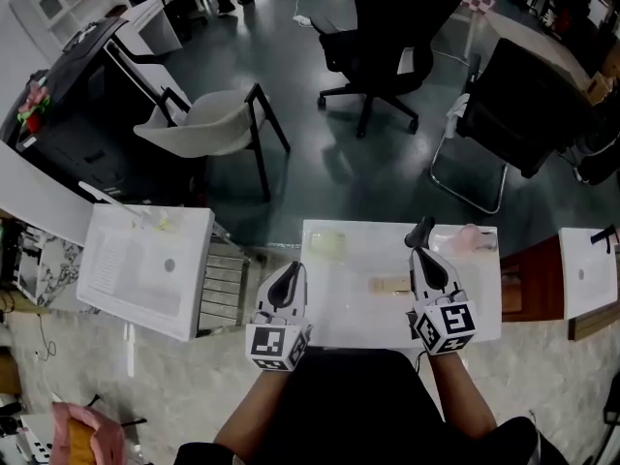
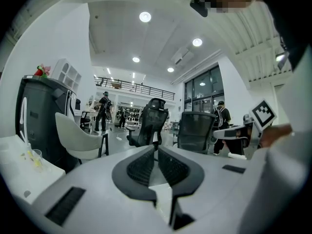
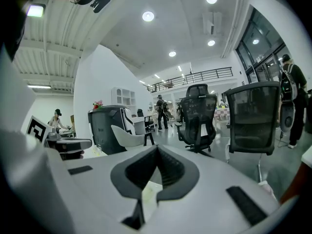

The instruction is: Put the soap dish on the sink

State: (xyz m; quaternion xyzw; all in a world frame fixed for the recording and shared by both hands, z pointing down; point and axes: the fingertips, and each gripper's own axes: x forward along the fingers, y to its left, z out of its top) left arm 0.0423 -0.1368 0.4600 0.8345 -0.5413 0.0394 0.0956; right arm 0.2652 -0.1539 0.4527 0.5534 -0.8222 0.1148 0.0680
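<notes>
A white counter [image 1: 354, 320] stands right in front of me. On it lie a small light-wooden slatted piece [image 1: 392, 286] that looks like the soap dish, a pale yellow-green flat thing [image 1: 326, 245] at the far left, and a pink thing [image 1: 472, 239] at the far right. My left gripper [image 1: 291, 270] hovers over the counter's near left edge, shut and empty [image 2: 157, 148]. My right gripper [image 1: 419, 230] reaches over the counter just right of the wooden piece, shut with nothing in it [image 3: 157, 147]. A white sink [image 1: 126, 284] with a drain hole stands to the left.
Another white basin [image 1: 588, 271] sits at the far right beside a brown stand [image 1: 531, 279]. Beyond the counter are a white chair [image 1: 208, 124], two black office chairs [image 1: 392, 27] [image 1: 528, 114] and a dark floor. A slatted rack [image 1: 225, 284] fills the gap by the left sink.
</notes>
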